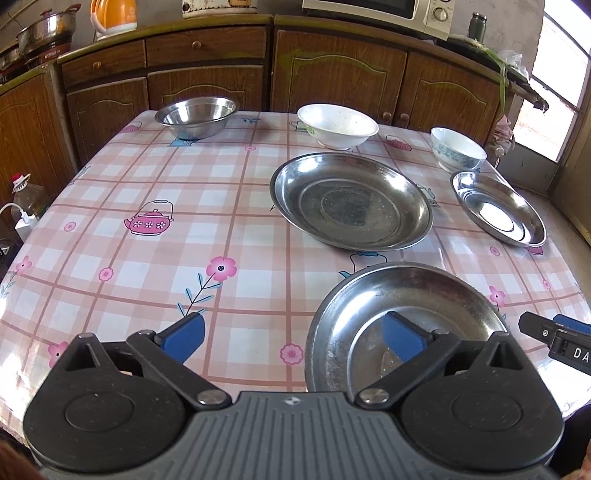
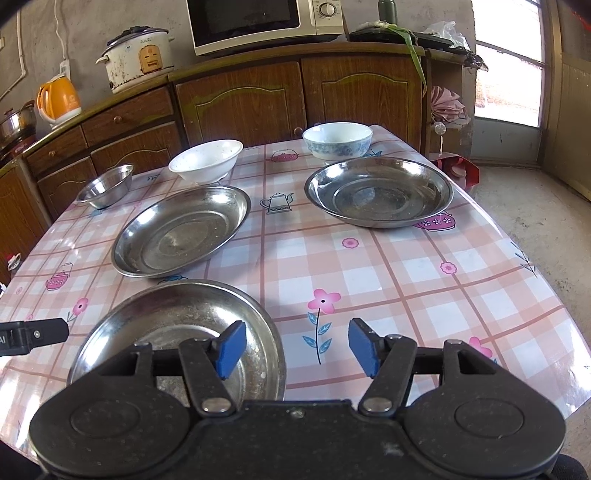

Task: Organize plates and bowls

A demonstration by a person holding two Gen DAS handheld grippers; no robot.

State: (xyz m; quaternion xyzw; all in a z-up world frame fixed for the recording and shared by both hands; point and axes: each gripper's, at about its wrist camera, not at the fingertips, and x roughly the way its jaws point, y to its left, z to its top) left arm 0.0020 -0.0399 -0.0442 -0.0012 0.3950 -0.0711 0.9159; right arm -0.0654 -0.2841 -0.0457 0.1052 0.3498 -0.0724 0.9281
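Your left gripper point(image 1: 293, 338) hangs low over the near edge of the table point(image 1: 110, 229), its blue rubbery pads spread wide and holding nothing; the right-hand pad sits above the near steel plate point(image 1: 404, 325) without clearly touching it. Going left to right across the glossy plaid oilcloth, printed with pink teapots and flowers, you have a small steel bowl point(image 1: 195, 116) at the far left, round and mirror-bright. Next comes a plain white bowl point(image 1: 338, 125), smooth glazed ceramic with speckles inside, and in front of it a wide shallow steel plate point(image 1: 351, 201), dull and spotted at its flat centre. Further right stands a blue-patterned bowl point(image 1: 458, 149), white porcelain with a blue floral band, and just before it the shiny steel plate point(image 1: 498, 208) near the table's right edge. The near plate, scuffed and spotted with pale marks, lies closest to you between both tools. Your right gripper point(image 2: 297, 347) is likewise released, jaws apart, its left pad over that plate's rim point(image 2: 177, 328) and its right pad over bare cloth. Its black body enters the left view at the far right, showing the letters "DA". Behind the table run brown wood-grain cabinets point(image 2: 240, 99) carrying an orange kettle point(image 2: 59, 98), a stained white rice cooker point(image 2: 138, 59) and a microwave point(image 2: 258, 22); their labels are too small to read.
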